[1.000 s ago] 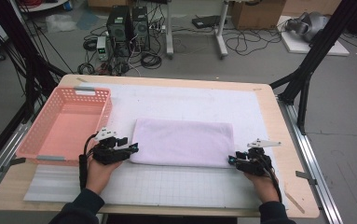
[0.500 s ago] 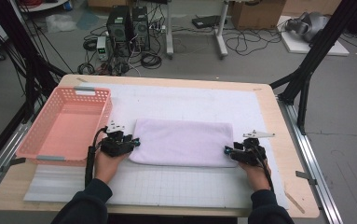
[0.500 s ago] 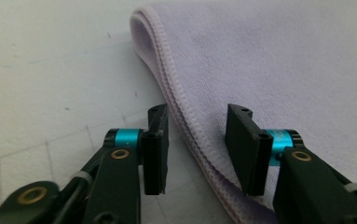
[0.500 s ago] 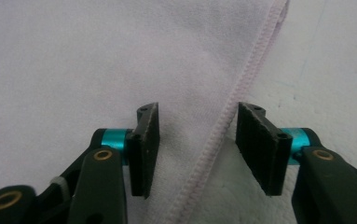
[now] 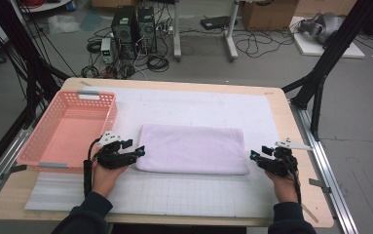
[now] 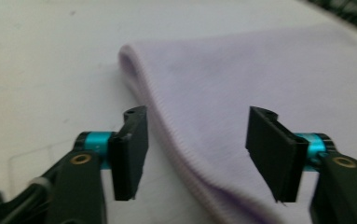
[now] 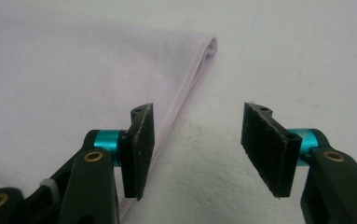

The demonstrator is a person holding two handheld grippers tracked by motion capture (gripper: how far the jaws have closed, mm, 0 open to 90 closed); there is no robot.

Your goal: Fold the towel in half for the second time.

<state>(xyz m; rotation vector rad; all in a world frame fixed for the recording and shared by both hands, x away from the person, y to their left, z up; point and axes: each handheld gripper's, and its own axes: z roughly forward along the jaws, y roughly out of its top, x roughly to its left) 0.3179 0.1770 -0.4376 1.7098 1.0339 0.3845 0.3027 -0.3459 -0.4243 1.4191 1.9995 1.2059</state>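
Left hand-held gripper point(image 5: 139, 151) sits at the near left corner of the folded lilac towel point(image 5: 192, 148), its jaws wide and having just been opening; in the left gripper view point(image 6: 197, 154) the towel's folded edge runs between the pads, which do not press on it. The right hand-held gripper point(image 5: 255, 156) hovers just off the towel's near right corner, jaws also wide and just opened further, with the towel's edge beside one pad in the right gripper view point(image 7: 197, 151) and bare mat between them. Compared with a second ago, the right hand has pulled slightly away from the corner, while the left has stayed put; the towel lies flat in the same spot at the middle of the table point(image 5: 281, 109).

A white gridded mat point(image 5: 184, 195) covers the wooden table. Beyond it, on the grey floor, stand computer towers point(image 5: 133, 24) amid tangled cables point(image 5: 257, 46).

On the left, a pink plastic basket point(image 5: 38, 156) rests empty beside the left hand.
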